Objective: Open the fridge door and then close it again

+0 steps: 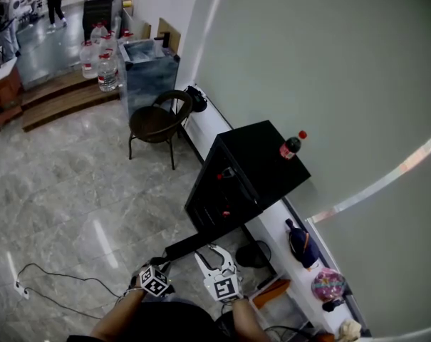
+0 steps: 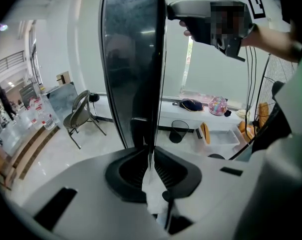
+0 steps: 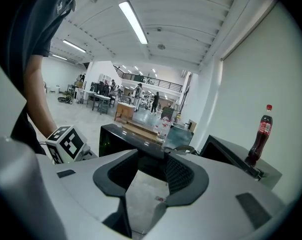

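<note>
**A:** Why is the left gripper [image 2: 151,160] clamped on the fridge door's [image 2: 133,59] edge?

**B:** Probably to swing it. The fridge [image 1: 261,159] stands open by the wall. The right gripper [image 3: 151,173] hovers nearby, jaws apart, empty.

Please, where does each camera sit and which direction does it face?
Head view: on the head, steeply down at the fridge; left gripper, right gripper and forearms show.
Left gripper view: along its jaws, shut on the fridge door; the right gripper shows.
Right gripper view: along its open jaws toward that door and cola bottle; an arm shows.
Shared: the door.
</note>
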`<state>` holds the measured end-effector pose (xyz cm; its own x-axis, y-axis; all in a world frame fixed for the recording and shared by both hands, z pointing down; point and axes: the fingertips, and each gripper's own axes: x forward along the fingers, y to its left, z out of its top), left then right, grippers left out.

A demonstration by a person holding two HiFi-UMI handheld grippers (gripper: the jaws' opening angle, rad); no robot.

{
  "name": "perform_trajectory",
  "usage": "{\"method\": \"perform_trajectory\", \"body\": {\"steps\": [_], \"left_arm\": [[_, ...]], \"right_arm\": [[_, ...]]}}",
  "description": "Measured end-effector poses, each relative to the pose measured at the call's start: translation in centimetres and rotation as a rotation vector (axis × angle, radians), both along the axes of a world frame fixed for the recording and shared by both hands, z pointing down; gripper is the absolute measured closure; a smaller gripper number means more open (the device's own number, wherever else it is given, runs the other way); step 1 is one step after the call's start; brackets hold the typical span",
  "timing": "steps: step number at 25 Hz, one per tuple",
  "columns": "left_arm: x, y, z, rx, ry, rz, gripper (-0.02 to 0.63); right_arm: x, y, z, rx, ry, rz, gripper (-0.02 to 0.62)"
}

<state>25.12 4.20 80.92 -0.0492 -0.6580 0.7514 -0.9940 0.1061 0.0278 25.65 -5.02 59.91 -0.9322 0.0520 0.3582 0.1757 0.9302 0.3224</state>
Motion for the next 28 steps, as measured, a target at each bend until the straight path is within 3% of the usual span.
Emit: {"method": "perform_trajectory", "body": {"steps": [8,12,22,28], "left_arm": [[-2.4,-0.1,0.1,0.011,0.012,0.037,0.565],[-4.6,-0.8,0.8,0.017,0.038,0.104,0.565],[-12.2,-3.7,0.7,0.013,0.028,0.265,0.56],[-16.8,-6.4,0.7,0.03,0.015,0.344,0.555]], "right_arm": [[-1.6,0.0,-0.3,0.027,0.002,0.036,0.426],[-3.5,-0.6,-0.4,0.053,0.006,0.067,0.444],[-8.8,-2.6,-0.2,0.092,0.046,0.277,0.449],[-12.2,-4.4,-0.1,0.238,0.085,0.354,0.451]]}}
